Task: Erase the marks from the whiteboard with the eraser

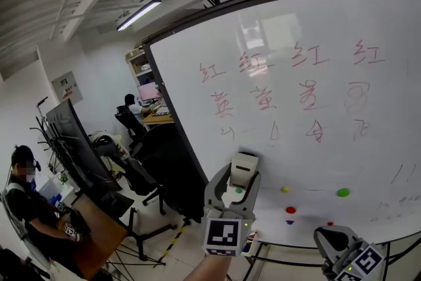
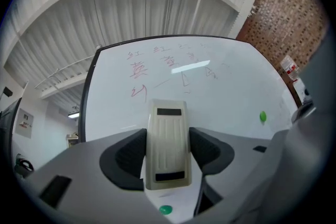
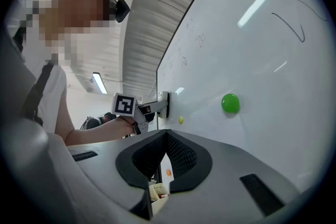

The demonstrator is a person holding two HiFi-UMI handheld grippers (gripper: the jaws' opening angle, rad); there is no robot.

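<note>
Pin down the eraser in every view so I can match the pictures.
Head view: eraser low centre.
Left gripper view: dead centre, clamped between the fingers.
Right gripper view: small, left of middle, at the whiteboard.
Shared landmark: the green magnet, to the eraser's right in all three.

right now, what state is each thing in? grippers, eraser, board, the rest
left gripper: jaws shut on the eraser
eraser: held upright, face against the whiteboard
whiteboard: written on, not yet wiped
red marks: all rows readable, some faint
right gripper: jaws together, empty
green magnet: stuck on the whiteboard
ceiling light: on
</note>
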